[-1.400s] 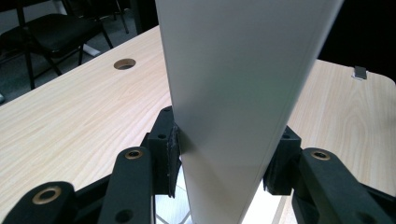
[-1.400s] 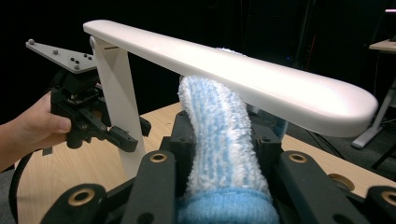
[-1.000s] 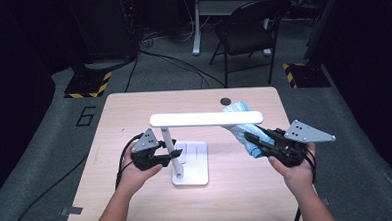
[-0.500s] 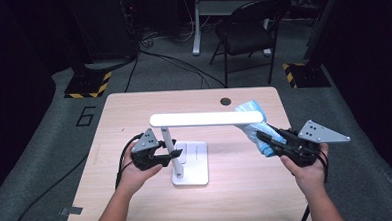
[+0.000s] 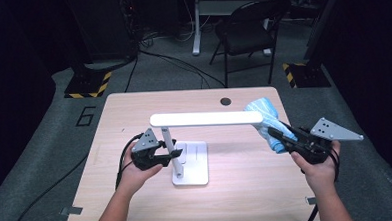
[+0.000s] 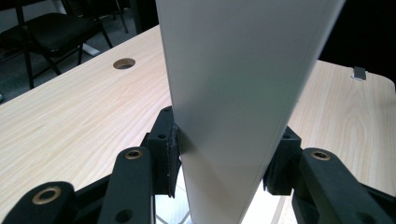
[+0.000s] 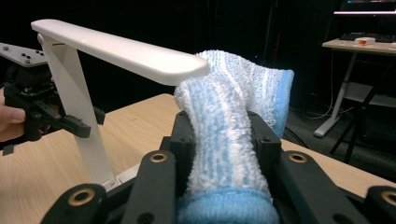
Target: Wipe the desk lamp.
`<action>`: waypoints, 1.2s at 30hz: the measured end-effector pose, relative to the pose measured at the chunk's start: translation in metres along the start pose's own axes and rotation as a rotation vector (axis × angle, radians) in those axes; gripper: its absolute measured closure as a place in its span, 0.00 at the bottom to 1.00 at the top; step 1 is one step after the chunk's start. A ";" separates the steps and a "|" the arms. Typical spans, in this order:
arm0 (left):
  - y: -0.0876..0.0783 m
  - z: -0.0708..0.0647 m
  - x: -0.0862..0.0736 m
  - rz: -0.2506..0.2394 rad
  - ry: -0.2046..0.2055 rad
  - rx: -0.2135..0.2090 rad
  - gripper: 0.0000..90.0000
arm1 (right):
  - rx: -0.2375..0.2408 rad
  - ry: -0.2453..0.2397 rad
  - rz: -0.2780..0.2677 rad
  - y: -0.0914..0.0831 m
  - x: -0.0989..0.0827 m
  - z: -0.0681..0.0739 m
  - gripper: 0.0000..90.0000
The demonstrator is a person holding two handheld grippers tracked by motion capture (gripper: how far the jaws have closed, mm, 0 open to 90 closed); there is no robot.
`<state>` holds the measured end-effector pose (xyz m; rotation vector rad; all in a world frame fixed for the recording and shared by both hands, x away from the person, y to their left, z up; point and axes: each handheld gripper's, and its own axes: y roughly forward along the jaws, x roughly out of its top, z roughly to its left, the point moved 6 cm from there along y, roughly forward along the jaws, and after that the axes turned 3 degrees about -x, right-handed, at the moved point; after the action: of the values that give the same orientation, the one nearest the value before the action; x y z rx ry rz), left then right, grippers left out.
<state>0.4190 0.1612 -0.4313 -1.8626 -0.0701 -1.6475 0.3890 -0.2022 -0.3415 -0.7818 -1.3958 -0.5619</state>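
High view: the left gripper clamps the white desk lamp by its post at mid-table, while the right gripper pinches a blue striped cloth at the lamp head's right tip. Left gripper view: both jaws press the post. Right gripper view: the cloth sits just under the head; the wiping step seems in hand, and next the cloth likely needs dragging along the head.

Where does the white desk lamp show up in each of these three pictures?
High view: the desk lamp stands mid-table, head pointing right.
Left gripper view: its post rises at centre, clamped by the jaws.
Right gripper view: upper left.
Shared landmark: the wooden table.
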 end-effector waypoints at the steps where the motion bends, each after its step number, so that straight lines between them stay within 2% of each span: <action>1: 0.000 0.000 0.000 -0.002 0.001 0.001 0.62 | -0.002 0.007 0.004 0.000 0.001 0.000 0.76; 6: 0.000 0.000 0.000 -0.004 -0.008 0.004 0.62 | -0.016 -0.012 0.008 0.002 0.007 -0.004 0.76; 9: 0.000 0.000 0.000 -0.012 -0.009 0.006 0.62 | -0.028 -0.004 0.009 0.003 0.010 -0.008 0.76; 13: 0.000 -0.002 0.000 0.002 -0.003 -0.005 0.62 | -0.035 0.013 -0.005 0.001 0.016 -0.011 0.76; 22: -0.001 -0.004 0.000 0.007 -0.002 -0.030 0.61 | -0.017 -0.022 -0.045 -0.003 0.039 -0.006 0.76; 26: -0.002 -0.004 0.000 0.007 0.002 -0.035 0.61 | -0.013 -0.039 -0.045 -0.001 0.045 -0.001 0.76; 30: -0.003 -0.004 0.000 0.009 0.003 -0.049 0.61 | -0.009 -0.033 -0.051 0.001 0.050 0.001 0.76; 36: -0.004 -0.004 0.000 0.013 0.007 -0.052 0.60 | 0.028 -0.064 -0.049 0.004 0.059 0.009 0.76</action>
<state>0.4136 0.1623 -0.4298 -1.8927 -0.0123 -1.6613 0.3931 -0.1866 -0.2838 -0.7508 -1.4816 -0.5585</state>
